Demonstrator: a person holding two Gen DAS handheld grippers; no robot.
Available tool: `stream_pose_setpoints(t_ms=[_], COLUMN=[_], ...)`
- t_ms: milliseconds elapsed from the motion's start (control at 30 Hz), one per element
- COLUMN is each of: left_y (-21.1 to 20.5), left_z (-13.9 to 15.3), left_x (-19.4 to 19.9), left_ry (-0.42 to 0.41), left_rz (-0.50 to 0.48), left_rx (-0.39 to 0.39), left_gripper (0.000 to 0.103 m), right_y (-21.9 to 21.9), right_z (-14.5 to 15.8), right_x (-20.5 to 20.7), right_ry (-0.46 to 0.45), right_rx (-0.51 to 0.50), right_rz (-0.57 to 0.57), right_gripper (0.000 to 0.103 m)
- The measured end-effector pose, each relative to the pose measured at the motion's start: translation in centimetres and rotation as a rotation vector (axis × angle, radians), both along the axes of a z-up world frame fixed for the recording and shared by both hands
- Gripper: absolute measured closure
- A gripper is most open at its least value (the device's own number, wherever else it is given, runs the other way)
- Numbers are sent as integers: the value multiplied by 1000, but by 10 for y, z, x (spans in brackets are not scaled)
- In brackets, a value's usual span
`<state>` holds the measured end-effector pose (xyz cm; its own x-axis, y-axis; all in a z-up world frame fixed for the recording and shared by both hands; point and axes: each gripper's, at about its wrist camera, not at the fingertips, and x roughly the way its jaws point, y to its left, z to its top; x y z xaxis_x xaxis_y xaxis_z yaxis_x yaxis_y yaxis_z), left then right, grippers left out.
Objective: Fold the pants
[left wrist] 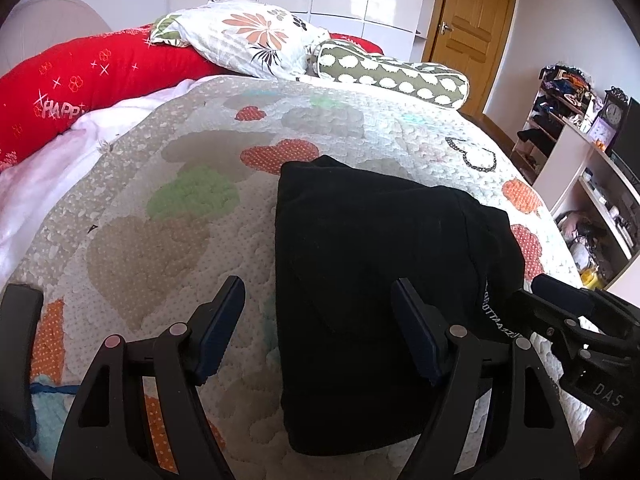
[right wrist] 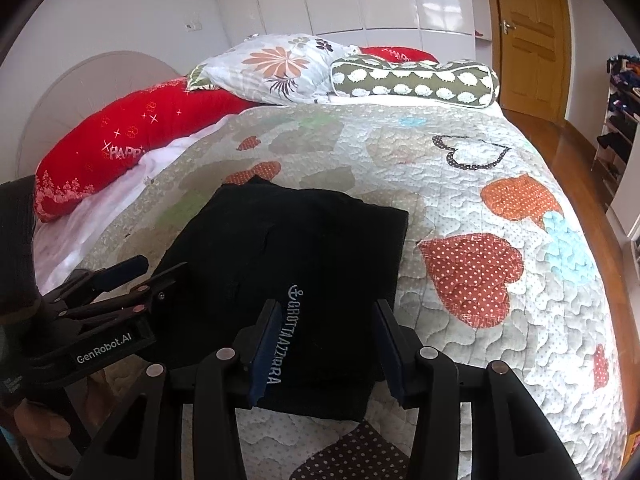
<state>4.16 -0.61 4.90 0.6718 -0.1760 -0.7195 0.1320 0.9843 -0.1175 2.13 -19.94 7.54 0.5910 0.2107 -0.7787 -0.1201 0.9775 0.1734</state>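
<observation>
Black pants (left wrist: 372,264) lie folded into a compact rectangle on the quilted bed; in the right wrist view (right wrist: 288,256) white lettering runs along their near part. My left gripper (left wrist: 318,300) is open and empty, hovering over the pants' left edge. My right gripper (right wrist: 326,324) is open and empty, just above the pants' near right corner. The right gripper shows at the right edge of the left wrist view (left wrist: 560,300), and the left gripper shows at the left of the right wrist view (right wrist: 136,276).
The bed has a heart-patterned quilt (right wrist: 460,200). A red pillow (right wrist: 132,140), a floral pillow (right wrist: 280,64) and a green bolster (right wrist: 416,78) lie at the head. Shelves (left wrist: 580,152) stand right of the bed; a wooden door (right wrist: 528,36) is beyond.
</observation>
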Motion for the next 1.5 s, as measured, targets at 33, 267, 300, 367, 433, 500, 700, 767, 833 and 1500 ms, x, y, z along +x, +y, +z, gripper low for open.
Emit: stream_pose_setpoints(t_ms=[33, 267, 300, 367, 433, 500, 700, 767, 833, 1500], left_y=[0, 0, 0, -1, -2, -3, -3, -3, -2, 2], left_z=[0, 0, 0, -1, -2, -4, -6, -7, -8, -3], left_x=[0, 1, 1, 2, 3, 4, 7, 8, 9, 14], left_ry=[0, -1, -2, -1, 4, 12, 25, 28, 37, 32], left_rz=[0, -4, -6, -9, -12, -14, -29, -34, -42, -32], left_rx=[-3, -5, -4, -4, -7, -9, -34, -37, -51, -56], left_gripper=[27, 27, 27, 27, 27, 27, 27, 27, 27, 24], right_y=[1, 3, 3, 3, 2, 1, -7, -11, -15, -38], right_z=[-1, -5, -6, -7, -7, -8, -11, -11, -13, -13], right_x=[1, 3, 2, 4, 4, 5, 9, 11, 13, 25], right_ry=[4, 19, 20, 22, 22, 22, 28, 28, 33, 4], right_rx=[0, 6, 6, 7, 9, 9, 20, 23, 28, 71], right_rz=[0, -1, -2, -6, -8, -10, -27, -33, -38, -88], right_gripper=[57, 56, 56, 56, 56, 56, 55, 55, 53, 39])
